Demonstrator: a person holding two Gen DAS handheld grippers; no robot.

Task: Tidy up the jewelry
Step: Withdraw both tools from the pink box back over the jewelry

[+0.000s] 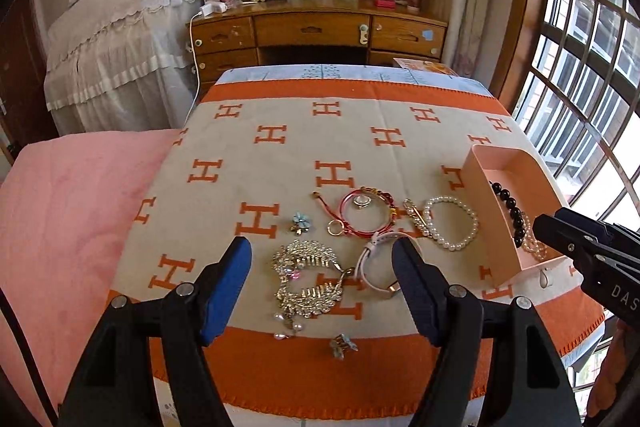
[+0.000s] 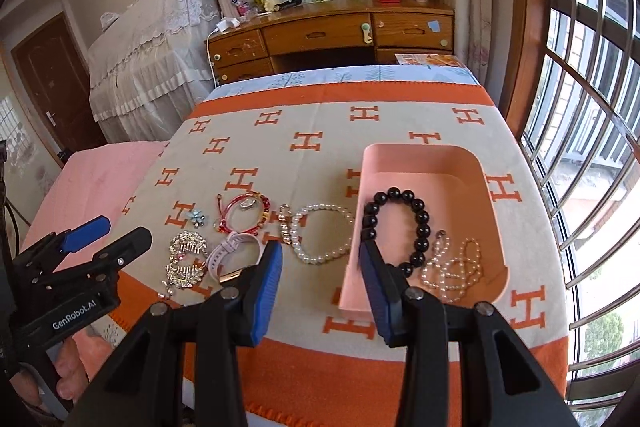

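Observation:
A pink box on the orange-and-beige cloth holds a black bead bracelet and a small pearl strand. Left of it lie a white pearl bracelet, a red bangle, a pink watch, rhinestone combs and a blue flower brooch. My left gripper is open and empty above the combs and watch. My right gripper is open and empty at the box's near left corner.
A small clip lies on the cloth's orange front border. A pink bed is to the left, a wooden desk beyond the table, and barred windows to the right.

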